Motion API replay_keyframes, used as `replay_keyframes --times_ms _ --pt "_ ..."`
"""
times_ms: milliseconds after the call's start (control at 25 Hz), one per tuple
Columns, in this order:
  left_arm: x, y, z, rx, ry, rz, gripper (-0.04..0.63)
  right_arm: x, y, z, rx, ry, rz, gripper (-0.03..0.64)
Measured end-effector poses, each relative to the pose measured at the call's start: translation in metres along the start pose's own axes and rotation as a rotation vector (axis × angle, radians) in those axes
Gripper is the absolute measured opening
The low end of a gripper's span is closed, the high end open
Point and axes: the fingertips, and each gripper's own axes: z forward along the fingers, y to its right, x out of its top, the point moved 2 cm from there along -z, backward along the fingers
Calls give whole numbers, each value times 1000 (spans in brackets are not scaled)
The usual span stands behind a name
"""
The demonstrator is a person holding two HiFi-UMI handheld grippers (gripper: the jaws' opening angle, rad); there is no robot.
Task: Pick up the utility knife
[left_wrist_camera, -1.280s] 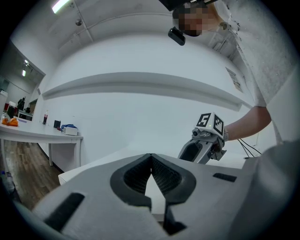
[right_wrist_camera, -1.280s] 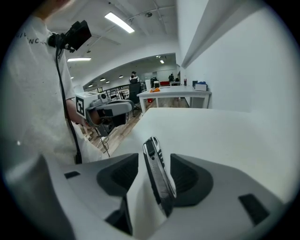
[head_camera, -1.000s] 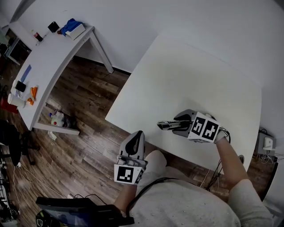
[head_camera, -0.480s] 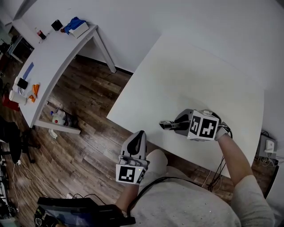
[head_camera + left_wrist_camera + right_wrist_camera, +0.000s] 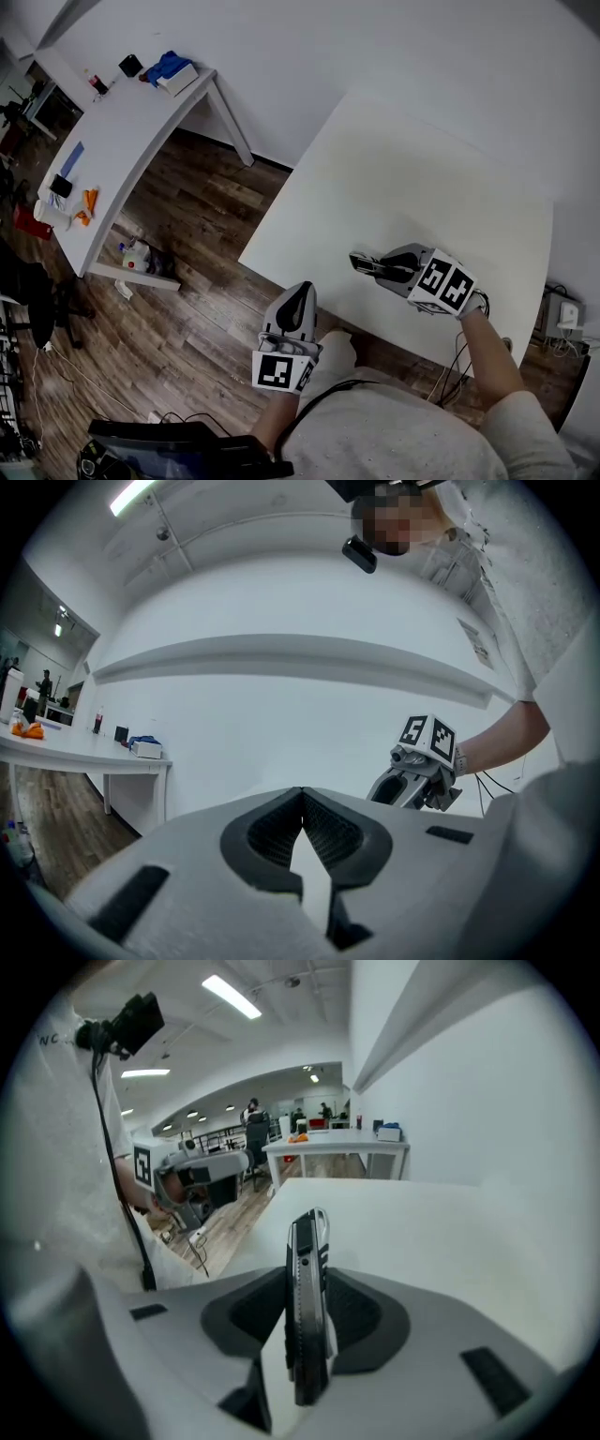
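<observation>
right claw: (image 5: pixel 380 269) clamped on the utility knife (image 5: pixel 361 263), both pads pressed on its flat sides
utility knife: dark and slim, set on edge between the right claw's jaws; its front end sticks out past the fingertips and its back end sits deep in the jaw throat
knife location: over the white table (image 5: pixel 403 178), near the edge closest to the person, pointing to the picture's left in the head view
knife vs table: cannot tell if it clears the top; no contact shows in the right gripper view
right claw pose: tilted down toward the table, marker cube (image 5: pixel 445 281) at its rear, bare forearm (image 5: pixel 489 347) behind it
left claw: (image 5: pixel 298 296) jaws together at the tips, nothing between them
left claw location: off the table, over the wooden floor (image 5: pixel 187 244), just beside the person's torso, well apart from the knife
left claw pose: points about level toward the table edge; its marker cube (image 5: pixel 278 370) faces the head camera
left gripper view: shows the right claw out ahead to the right, with the white wall behind it
table top: plain white, only the knife and the right claw over it
second table: (image 5: pixel 122 141) white, far left across the floor, well apart from the work
on second table: blue item (image 5: pixel 169 66) at the far end, orange item (image 5: pixel 89 200) near the close end, other small items too small to tell
under second table: bottles (image 5: pixel 136 255) on the floor
cables: (image 5: pixel 457 361) hang below the table's right corner
</observation>
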Motion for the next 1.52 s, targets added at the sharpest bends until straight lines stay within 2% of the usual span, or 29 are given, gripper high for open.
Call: replay_keyframes --times_ms 160,280,560,920,1520 --pt "20 9 9 -24 9 -3 8 25 1 -28 -31 145 124 133" --pt "36 15 15 -42 17 -4 8 38 -2 -46 -45 209 182 133" --pt "63 35 27 -87 22 4 8 60 -15 -82 -67 262 203 133" --pt "78 65 29 -149 32 2 8 67 -32 -115 -143 380 272 133" --pt "83 85 18 -174 35 -1 8 66 -49 -126 -169 485 390 133"
